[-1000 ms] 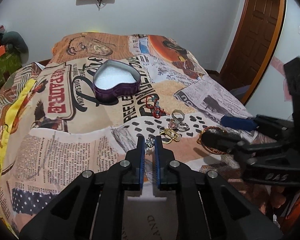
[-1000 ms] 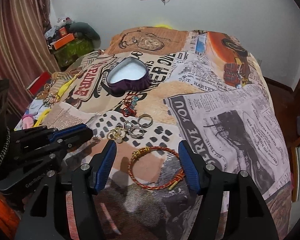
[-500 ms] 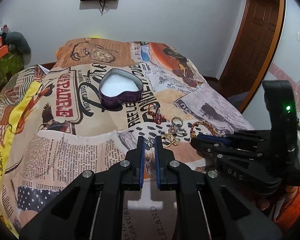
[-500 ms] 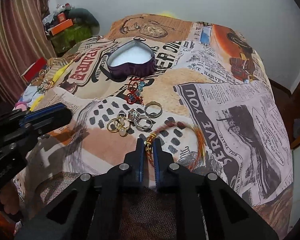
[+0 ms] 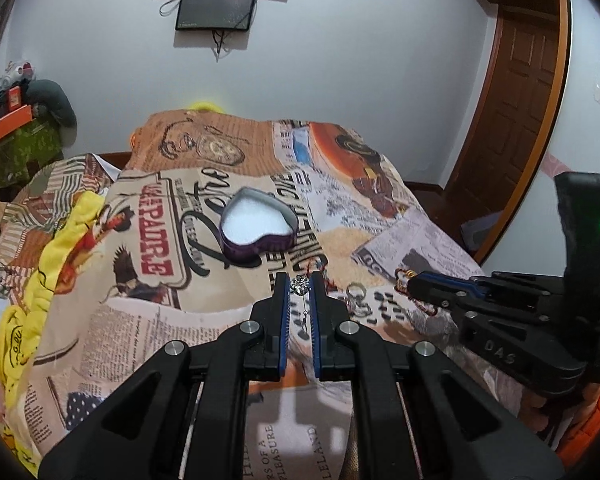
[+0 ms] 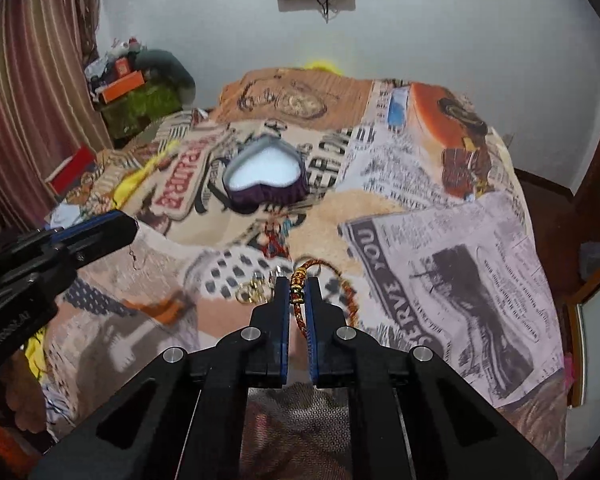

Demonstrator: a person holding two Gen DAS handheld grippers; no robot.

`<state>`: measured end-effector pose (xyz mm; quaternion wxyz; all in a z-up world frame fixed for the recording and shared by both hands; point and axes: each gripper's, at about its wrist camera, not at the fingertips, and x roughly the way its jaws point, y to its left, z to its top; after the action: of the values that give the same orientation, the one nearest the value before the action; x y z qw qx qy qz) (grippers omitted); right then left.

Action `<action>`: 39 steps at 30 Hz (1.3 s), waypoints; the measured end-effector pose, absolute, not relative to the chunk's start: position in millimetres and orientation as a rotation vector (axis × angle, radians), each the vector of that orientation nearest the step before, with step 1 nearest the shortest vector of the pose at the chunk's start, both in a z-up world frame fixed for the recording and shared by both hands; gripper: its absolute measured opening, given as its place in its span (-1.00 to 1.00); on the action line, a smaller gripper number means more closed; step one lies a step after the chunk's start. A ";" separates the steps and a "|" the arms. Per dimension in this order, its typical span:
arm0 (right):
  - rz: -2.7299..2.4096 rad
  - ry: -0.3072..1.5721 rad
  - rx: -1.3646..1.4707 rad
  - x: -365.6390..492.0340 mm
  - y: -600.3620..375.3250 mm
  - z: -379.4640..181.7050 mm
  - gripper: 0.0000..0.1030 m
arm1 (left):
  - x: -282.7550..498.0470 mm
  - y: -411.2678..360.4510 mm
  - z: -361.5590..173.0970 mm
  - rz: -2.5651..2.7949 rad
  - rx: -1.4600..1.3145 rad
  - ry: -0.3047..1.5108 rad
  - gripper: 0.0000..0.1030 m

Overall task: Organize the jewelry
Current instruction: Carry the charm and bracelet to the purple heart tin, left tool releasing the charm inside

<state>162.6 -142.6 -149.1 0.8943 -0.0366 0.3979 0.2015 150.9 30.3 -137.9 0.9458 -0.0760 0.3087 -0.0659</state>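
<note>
A purple heart-shaped box (image 5: pixel 259 227) with a white lining lies open on the bed; it also shows in the right wrist view (image 6: pixel 265 176). My left gripper (image 5: pixel 300 285) is shut on a small sparkly earring (image 5: pixel 300 284) with a thin hook hanging below, held above the blanket. My right gripper (image 6: pixel 297 285) is shut on a red-and-gold braided bracelet (image 6: pixel 299 280), lifted off the bed. Rings (image 5: pixel 356 292) and a red charm piece (image 6: pixel 274 236) lie loose on the blanket between the grippers and the box.
The bed is covered by a newspaper-print blanket (image 5: pixel 148 304). A wooden door (image 5: pixel 512 92) stands at the right. A cluttered shelf (image 6: pixel 132 88) and striped curtain (image 6: pixel 28 80) are at the left. A dark screen (image 5: pixel 216 6) hangs on the wall.
My right gripper closed on the bracelet and lifted it off the blanket. My left gripper stayed shut on the earring and rose, tilting toward the heart box.
</note>
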 end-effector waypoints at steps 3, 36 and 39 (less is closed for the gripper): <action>0.416 0.788 -0.059 164.9 -141.2 -135.6 -0.87 | 154.3 33.9 -131.4 -0.115 -0.145 0.610 -0.85; 0.524 0.738 -0.042 278.4 -95.2 -118.5 -0.87 | 277.7 75.2 -138.7 -0.095 -0.134 0.638 -0.85; 0.537 0.764 -0.046 290.2 -89.7 -122.8 -0.87 | 290.1 77.9 -144.2 -0.101 -0.135 0.661 -0.85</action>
<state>290.2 -89.7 -122.8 0.8927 -0.0222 0.3681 0.2589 290.1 77.9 -144.2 0.9423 -0.0661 0.3243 -0.0497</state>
